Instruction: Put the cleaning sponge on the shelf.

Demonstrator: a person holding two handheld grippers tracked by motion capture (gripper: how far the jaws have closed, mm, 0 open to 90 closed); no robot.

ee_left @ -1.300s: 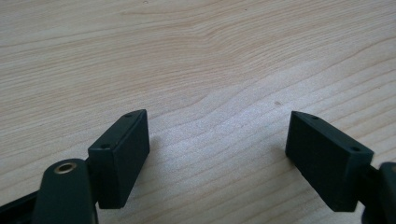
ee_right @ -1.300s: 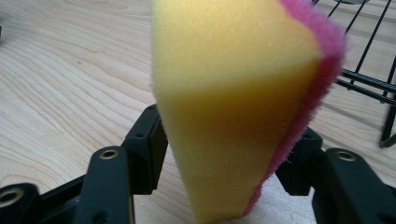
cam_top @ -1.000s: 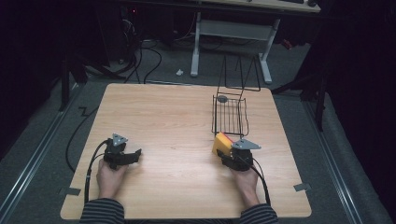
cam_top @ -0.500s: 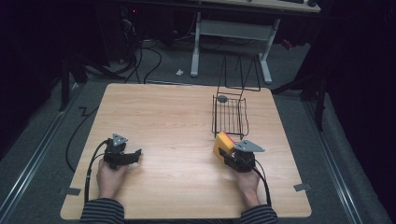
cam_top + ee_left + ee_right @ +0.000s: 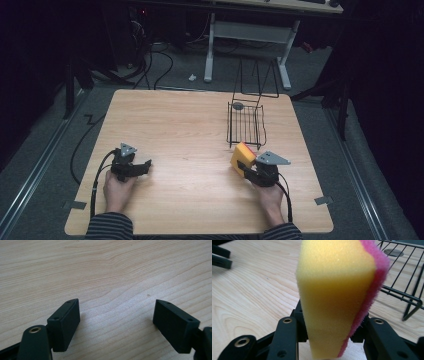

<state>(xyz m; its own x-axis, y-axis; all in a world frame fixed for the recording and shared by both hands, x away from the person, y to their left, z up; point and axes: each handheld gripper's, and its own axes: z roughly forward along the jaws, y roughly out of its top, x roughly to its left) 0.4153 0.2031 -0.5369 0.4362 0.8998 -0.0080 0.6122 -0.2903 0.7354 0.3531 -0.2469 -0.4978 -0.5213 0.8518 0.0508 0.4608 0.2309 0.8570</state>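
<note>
A yellow sponge with a pink scouring side [image 5: 241,156] stands on edge at the table's front right. My right gripper [image 5: 245,168] is shut on it. In the right gripper view the sponge [image 5: 337,290] rises upright between the two black jaws, squeezed narrow at its base, where my right gripper [image 5: 332,333] pinches it. My left gripper [image 5: 147,166] rests low over the wooden table [image 5: 175,125] at the front left, held by a hand and pointing right. In its own view my left gripper [image 5: 116,315] stands wide open over bare wood.
A black wire basket [image 5: 246,125] stands just beyond the sponge, towards the table's far right, with a grey round disc [image 5: 238,105] at its far end. In the right gripper view the basket [image 5: 402,270] is close on the right. Cables trail off the table's front edge.
My right gripper and the sponge have shifted a touch to the right. My left gripper has stayed where it was.
</note>
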